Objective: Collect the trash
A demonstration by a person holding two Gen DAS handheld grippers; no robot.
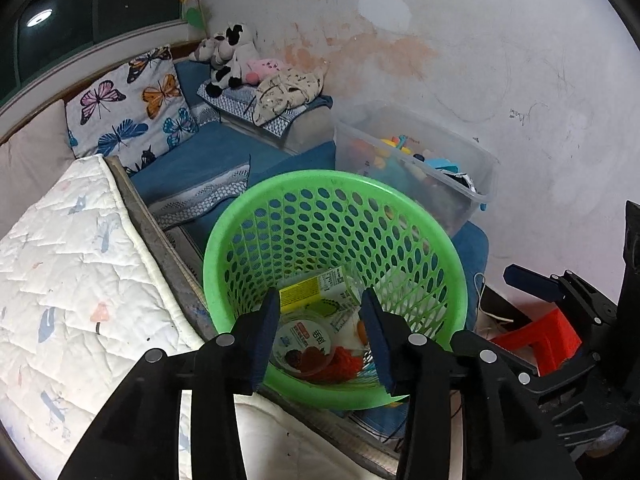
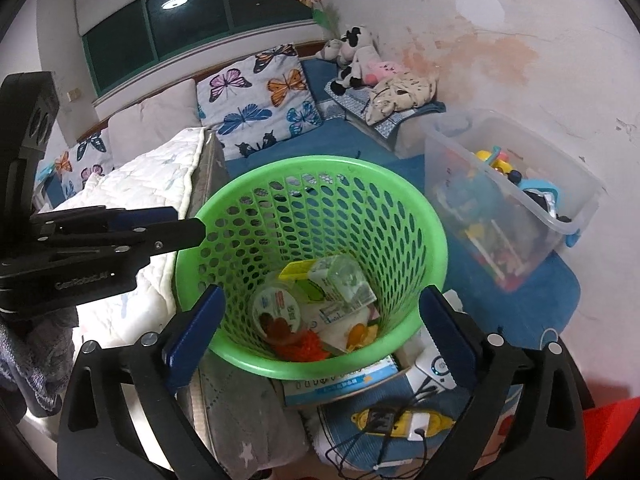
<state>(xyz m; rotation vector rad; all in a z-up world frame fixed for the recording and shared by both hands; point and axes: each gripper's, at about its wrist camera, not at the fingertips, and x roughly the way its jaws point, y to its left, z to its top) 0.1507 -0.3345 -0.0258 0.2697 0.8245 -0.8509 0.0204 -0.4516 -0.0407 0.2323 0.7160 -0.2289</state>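
A green perforated basket (image 1: 320, 178) (image 2: 320, 162) stands upright beside the bed. At its bottom lie a round lidded cup (image 1: 306, 344) (image 2: 278, 308), a yellow-green carton (image 1: 316, 292) (image 2: 332, 280) and a red-orange net (image 1: 344, 362) (image 2: 306, 346). My left gripper (image 1: 320, 296) hovers over the basket's near rim, open, with nothing between its blue pads. My right gripper (image 2: 323, 294) is spread wide around the near rim, open and holding nothing. The left gripper's tip (image 2: 200, 228) shows at the basket's left rim in the right wrist view. The right gripper (image 1: 520, 276) shows at the right in the left wrist view.
A clear plastic box of toys (image 1: 420, 168) (image 2: 512, 184) stands right of the basket by the wall. A white quilted mattress (image 1: 72, 264) lies to the left. Butterfly pillows (image 2: 260, 96) and plush toys (image 2: 356, 56) are behind. A booklet (image 2: 344, 380) and tangled cables (image 2: 400, 424) lie in front of the basket.
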